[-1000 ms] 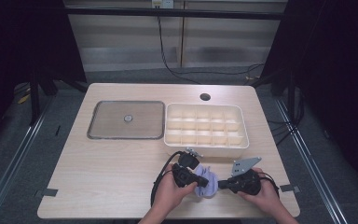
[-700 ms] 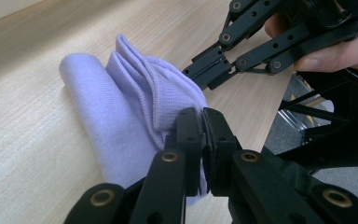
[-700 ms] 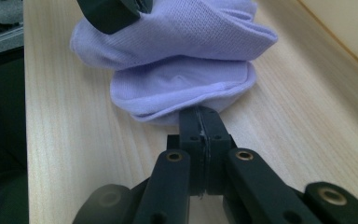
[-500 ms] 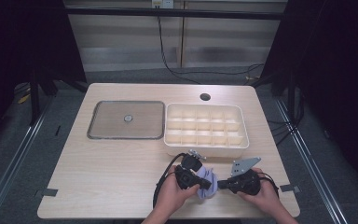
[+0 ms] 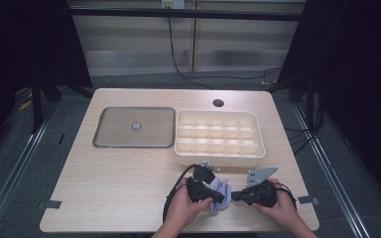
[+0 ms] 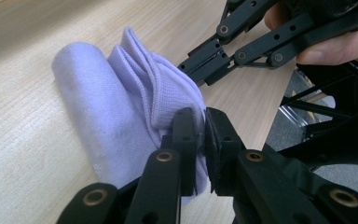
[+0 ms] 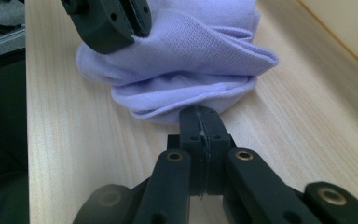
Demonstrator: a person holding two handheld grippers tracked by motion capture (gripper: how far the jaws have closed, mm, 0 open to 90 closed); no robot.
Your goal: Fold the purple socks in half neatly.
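Observation:
A folded lavender cloth [image 5: 219,188] lies on the wooden table [image 5: 129,173] near its front edge, between my two hands. My left gripper [image 5: 222,198] reaches it from the left. In the left gripper view its jaws [image 6: 203,116] have just been opening and stand a slit apart at the fold of the cloth [image 6: 121,93], with nothing pinched in the gap. My right gripper [image 5: 234,197] comes from the right. In the right gripper view its jaws [image 7: 199,114] are shut on the lower edge of the cloth [image 7: 191,60]. The left gripper's fingers [image 7: 112,23] rest on top of the cloth.
A cream tray of small compartments [image 5: 220,157] stands just behind the hands. A flat grey lid with a small knob [image 5: 114,130] lies to its left. A cable hole [image 5: 218,103] is near the far edge. Floor rails run along both sides of the table.

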